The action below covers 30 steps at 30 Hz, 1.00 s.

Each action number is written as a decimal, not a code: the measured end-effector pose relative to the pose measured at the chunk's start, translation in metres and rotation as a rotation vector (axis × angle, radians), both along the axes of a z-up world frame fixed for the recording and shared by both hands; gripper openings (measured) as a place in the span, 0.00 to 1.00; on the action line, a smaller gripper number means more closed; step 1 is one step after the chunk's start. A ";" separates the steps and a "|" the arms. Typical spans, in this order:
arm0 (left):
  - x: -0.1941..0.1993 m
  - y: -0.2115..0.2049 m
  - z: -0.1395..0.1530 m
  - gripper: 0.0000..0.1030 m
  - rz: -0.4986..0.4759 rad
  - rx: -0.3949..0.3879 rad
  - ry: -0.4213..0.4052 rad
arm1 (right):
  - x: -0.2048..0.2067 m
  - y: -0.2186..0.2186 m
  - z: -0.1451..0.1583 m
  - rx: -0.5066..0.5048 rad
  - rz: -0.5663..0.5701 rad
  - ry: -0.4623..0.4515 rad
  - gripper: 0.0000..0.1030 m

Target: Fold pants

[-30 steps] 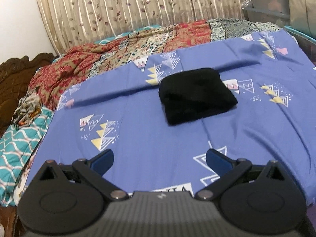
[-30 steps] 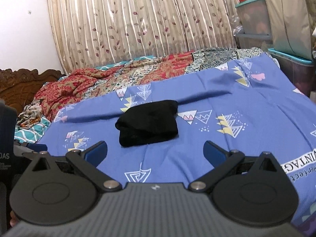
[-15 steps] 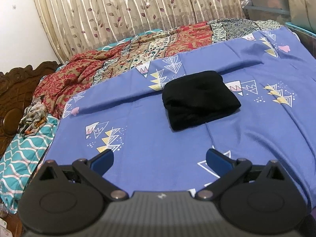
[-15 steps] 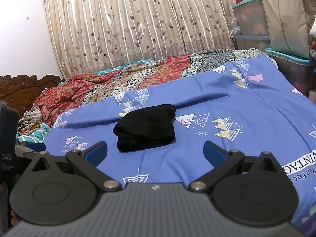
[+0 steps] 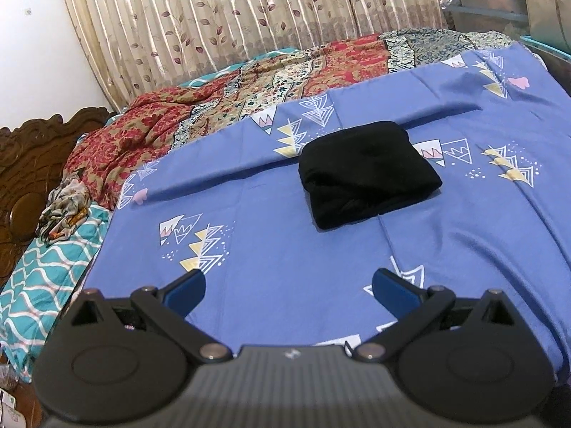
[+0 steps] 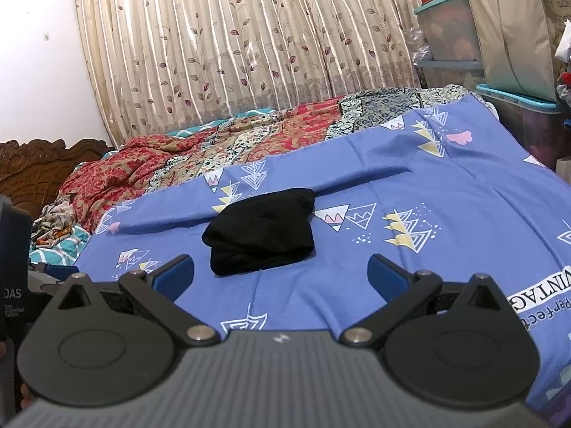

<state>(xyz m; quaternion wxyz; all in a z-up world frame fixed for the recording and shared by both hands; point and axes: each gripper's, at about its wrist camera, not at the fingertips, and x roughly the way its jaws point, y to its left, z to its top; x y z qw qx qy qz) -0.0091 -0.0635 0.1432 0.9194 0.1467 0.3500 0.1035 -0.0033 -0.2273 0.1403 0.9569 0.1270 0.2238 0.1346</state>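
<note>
The black pants [image 5: 367,173] lie folded into a compact bundle on the blue patterned sheet [image 5: 285,249] in the middle of the bed. They also show in the right wrist view [image 6: 262,232]. My left gripper [image 5: 289,290] is open and empty, held back from the pants above the near part of the sheet. My right gripper [image 6: 280,271] is open and empty, also short of the pants. Neither gripper touches the cloth.
A red and beige patterned blanket [image 5: 232,107] is bunched along the far side of the bed by the curtain [image 6: 249,46]. A carved wooden headboard [image 5: 25,171] and teal pillow [image 5: 39,274] are at left. Plastic storage bins [image 6: 449,32] stand at right.
Both grippers have drawn back and tilted a little upward; the pants sit slightly higher and farther in both views. The pants have not moved on the sheet.
</note>
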 end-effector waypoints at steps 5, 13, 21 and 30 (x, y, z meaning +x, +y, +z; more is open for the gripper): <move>0.000 0.001 -0.001 1.00 0.002 0.012 -0.002 | 0.001 -0.002 -0.001 -0.003 0.002 0.004 1.00; 0.000 0.002 -0.001 1.00 0.002 0.010 0.000 | 0.000 -0.002 -0.001 -0.005 0.000 0.003 1.00; 0.001 0.003 -0.003 1.00 -0.002 0.001 0.015 | -0.001 -0.003 -0.002 -0.005 -0.001 0.007 1.00; 0.001 0.003 -0.007 1.00 -0.017 -0.043 0.048 | -0.002 -0.002 -0.005 -0.006 -0.003 0.013 1.00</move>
